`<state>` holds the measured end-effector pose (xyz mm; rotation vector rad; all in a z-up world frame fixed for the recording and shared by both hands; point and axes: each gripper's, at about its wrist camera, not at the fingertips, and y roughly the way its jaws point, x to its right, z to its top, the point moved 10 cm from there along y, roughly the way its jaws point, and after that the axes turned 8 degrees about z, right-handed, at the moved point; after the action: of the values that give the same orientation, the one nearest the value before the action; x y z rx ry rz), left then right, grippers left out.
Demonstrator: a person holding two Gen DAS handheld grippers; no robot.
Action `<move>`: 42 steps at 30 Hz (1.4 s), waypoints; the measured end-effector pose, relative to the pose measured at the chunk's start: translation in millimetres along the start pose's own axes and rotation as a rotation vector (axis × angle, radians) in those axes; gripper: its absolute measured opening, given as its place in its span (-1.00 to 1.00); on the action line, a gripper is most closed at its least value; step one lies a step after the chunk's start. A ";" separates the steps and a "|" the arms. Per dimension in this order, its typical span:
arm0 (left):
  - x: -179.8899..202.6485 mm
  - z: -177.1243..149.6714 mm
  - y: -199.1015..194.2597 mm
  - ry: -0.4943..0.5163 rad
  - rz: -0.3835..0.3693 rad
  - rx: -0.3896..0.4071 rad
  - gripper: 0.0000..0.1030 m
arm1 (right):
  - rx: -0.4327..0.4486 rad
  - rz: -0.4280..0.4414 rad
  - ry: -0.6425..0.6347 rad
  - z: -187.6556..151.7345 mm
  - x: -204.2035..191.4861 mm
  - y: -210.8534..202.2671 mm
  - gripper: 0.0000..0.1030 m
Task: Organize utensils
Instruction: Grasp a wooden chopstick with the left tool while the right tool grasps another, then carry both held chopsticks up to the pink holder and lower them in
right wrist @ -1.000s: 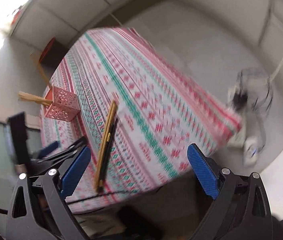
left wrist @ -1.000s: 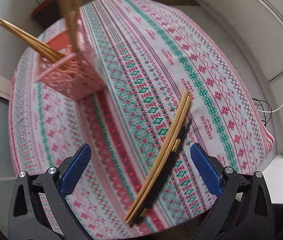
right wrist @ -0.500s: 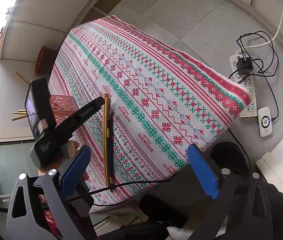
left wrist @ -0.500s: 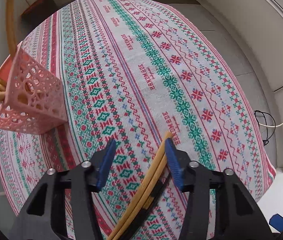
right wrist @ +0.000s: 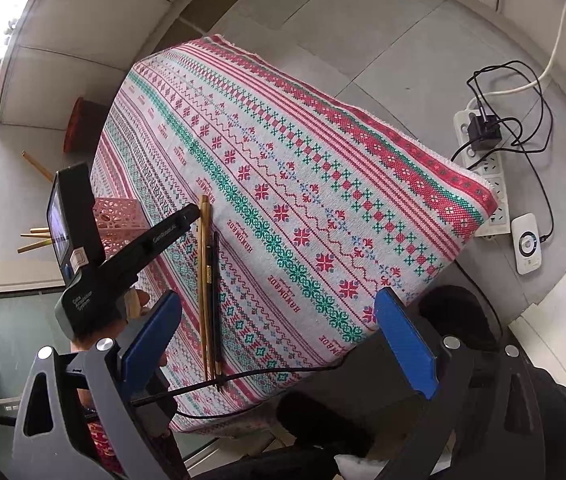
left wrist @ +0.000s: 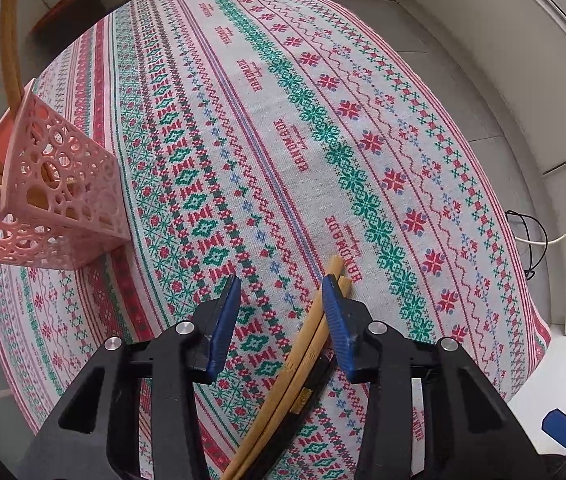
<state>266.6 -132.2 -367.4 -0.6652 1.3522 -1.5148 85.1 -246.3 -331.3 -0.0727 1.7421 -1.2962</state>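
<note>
The left gripper is lowered over the table, its jaws half shut and closing. The bamboo chopsticks lie against the inner face of the right-hand jaw, with bare cloth across the rest of the gap; they are not yet pinched. A lopsided closure could be expected: the sticks may be pushed sideways, rolled apart, or only one caught. The dark chopsticks partly beneath that jaw might be trapped. The pink basket stands well off to the jaws' left. The right gripper is held wide open, empty, above the table edge.
</note>
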 end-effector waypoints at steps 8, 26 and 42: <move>1.4 -21.5 0.9 0.013 0.000 -0.032 -0.21 | 0.004 -0.003 0.002 0.1 0.5 1.0 0.83; -58.9 -65.9 -71.5 0.031 0.076 0.210 -0.86 | 0.103 -0.165 -0.237 34.9 -46.4 57.2 0.82; -111.5 -89.9 -127.3 -0.079 0.109 0.308 -0.87 | 0.065 -0.351 -0.543 25.2 -95.3 161.4 -0.49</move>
<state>193.6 -3.4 -245.7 -0.4445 1.0498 -1.5492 228.9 -142.5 -396.9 -0.6566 1.2506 -1.4153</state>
